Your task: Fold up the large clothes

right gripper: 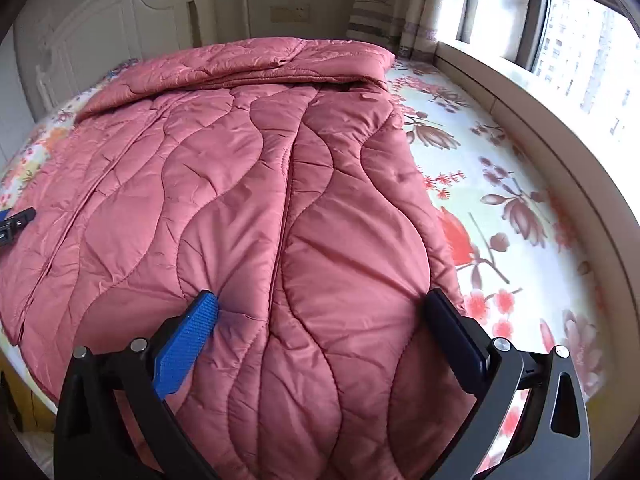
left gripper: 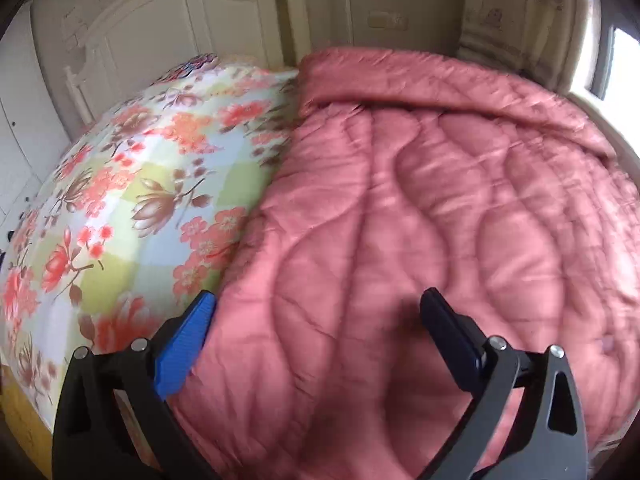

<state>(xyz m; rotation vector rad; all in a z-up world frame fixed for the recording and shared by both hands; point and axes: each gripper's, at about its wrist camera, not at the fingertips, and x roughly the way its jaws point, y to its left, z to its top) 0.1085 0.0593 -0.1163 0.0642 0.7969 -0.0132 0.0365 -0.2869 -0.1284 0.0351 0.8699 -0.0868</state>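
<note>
- Pink quilted garment (right gripper: 256, 200): fills the foreground of both wrist views, lying flat on the bed with wavy stitch lines running away from the cameras. Its far end is turned back on itself in a thick band (right gripper: 256, 64) near the headboard.
- Right gripper (right gripper: 320, 300): jaws spread wide, blue-padded finger (right gripper: 188, 344) and black finger (right gripper: 452, 332) both over the near part of the garment, nothing held between them. The black finger sits close to the garment's right edge.
- Left gripper (left gripper: 318, 300): jaws likewise spread wide with nothing between them. Its blue finger (left gripper: 188, 344) lies at the garment's left edge, where pink fabric meets the bedsheet. This view is motion-blurred.
- Floral bedsheet (right gripper: 500, 184): exposed on both sides of the garment, printed with red and brown flowers on pale squares.
- White headboard (right gripper: 92, 28): at the far end of the bed.
- Window (right gripper: 588, 52): bright, beyond the bed's right side, with a pale sill (right gripper: 532, 120) running alongside the mattress.
</note>
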